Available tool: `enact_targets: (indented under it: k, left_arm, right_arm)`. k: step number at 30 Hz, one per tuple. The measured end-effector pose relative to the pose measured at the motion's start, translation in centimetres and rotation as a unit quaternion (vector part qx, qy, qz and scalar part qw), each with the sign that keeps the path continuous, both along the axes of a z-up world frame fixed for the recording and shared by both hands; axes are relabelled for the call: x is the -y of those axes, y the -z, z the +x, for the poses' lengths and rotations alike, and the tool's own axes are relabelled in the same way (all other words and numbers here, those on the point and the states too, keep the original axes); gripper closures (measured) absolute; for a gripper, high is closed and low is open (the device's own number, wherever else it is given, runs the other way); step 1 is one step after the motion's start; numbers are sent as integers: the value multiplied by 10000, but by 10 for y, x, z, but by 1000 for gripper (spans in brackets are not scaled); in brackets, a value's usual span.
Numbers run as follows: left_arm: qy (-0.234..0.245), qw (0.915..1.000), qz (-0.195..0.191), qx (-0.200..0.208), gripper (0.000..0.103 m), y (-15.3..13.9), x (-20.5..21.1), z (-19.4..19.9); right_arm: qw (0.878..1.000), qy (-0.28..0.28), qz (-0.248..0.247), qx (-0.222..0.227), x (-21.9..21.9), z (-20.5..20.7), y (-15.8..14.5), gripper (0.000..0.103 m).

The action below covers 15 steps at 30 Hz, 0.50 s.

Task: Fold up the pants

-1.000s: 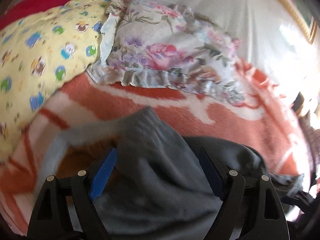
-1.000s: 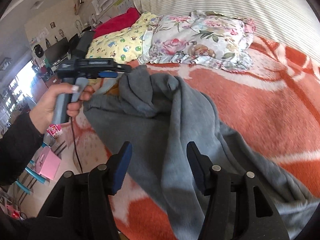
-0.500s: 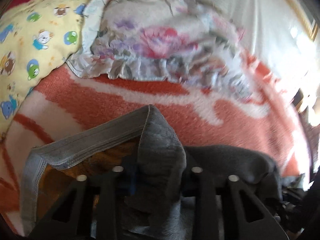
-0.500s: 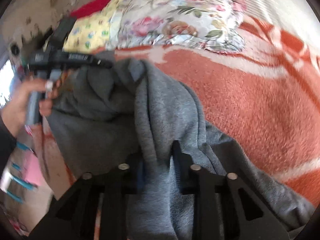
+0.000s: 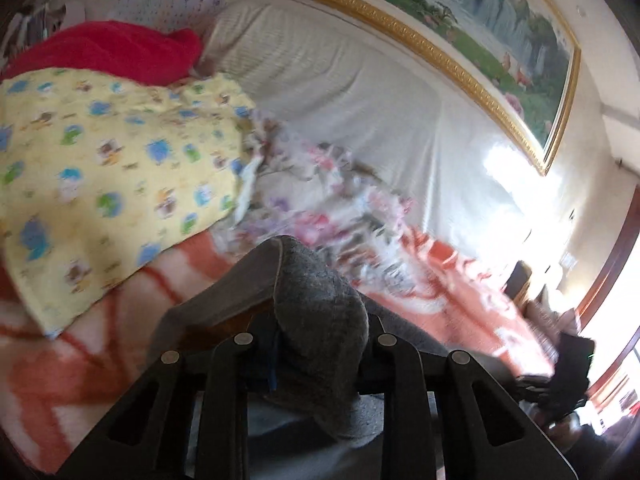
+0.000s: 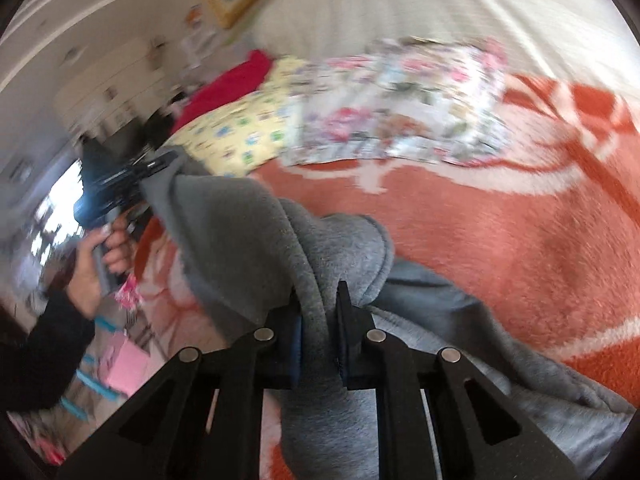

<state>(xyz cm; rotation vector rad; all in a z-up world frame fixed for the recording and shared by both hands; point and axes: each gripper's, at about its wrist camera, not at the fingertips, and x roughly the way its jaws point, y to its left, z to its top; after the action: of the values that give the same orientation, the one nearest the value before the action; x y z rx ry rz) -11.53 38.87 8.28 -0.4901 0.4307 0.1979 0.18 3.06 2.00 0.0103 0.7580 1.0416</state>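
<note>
The grey fleece pants (image 6: 248,240) hang bunched between both grippers above the orange and white blanket (image 6: 500,232). My right gripper (image 6: 318,316) is shut on a thick fold of the pants. My left gripper (image 5: 316,344) is shut on another part of the pants (image 5: 316,308), whose hem edge loops out to the left. In the right wrist view the left gripper (image 6: 148,178) shows at the left, held by a hand, with grey cloth pinched in it. The rest of the pants trails down to the lower right.
A floral pillow (image 6: 400,100), a yellow printed pillow (image 5: 100,168) and a red cushion (image 5: 108,48) lie at the head of the bed against a white padded headboard (image 5: 340,80). A gold-framed painting (image 5: 460,32) hangs above. Pink items (image 6: 124,368) sit on the floor to the left.
Both grippers have closed on the pants, having been open a second ago. Both have lifted and tilted upward, raising the cloth off the blanket; the views are blurred by motion.
</note>
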Motion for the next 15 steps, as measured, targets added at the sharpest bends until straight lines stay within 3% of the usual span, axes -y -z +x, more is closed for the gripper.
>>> enact_targets:
  k: [5,11,13,15]
  left_arm:
    - [-316,9982,-488,-161,74,46,-21,-38]
    - [-616,9936,-615,-716,62,96,-23,-63]
    - [-733,9912,-808,-749,62,105,-25,-74]
    - [-840,9892,-1023,-633,57,109,-28,-90]
  right_arm:
    - [9927,-651,-866,527,-35,-40,17,88]
    - [9865,-615,-1484,315,-54,-34,59,85]
    - [9844,-517,-1668,222,-55,-32,66,72]
    - [9849,-456,-1667,24,-53,-28,67,68]
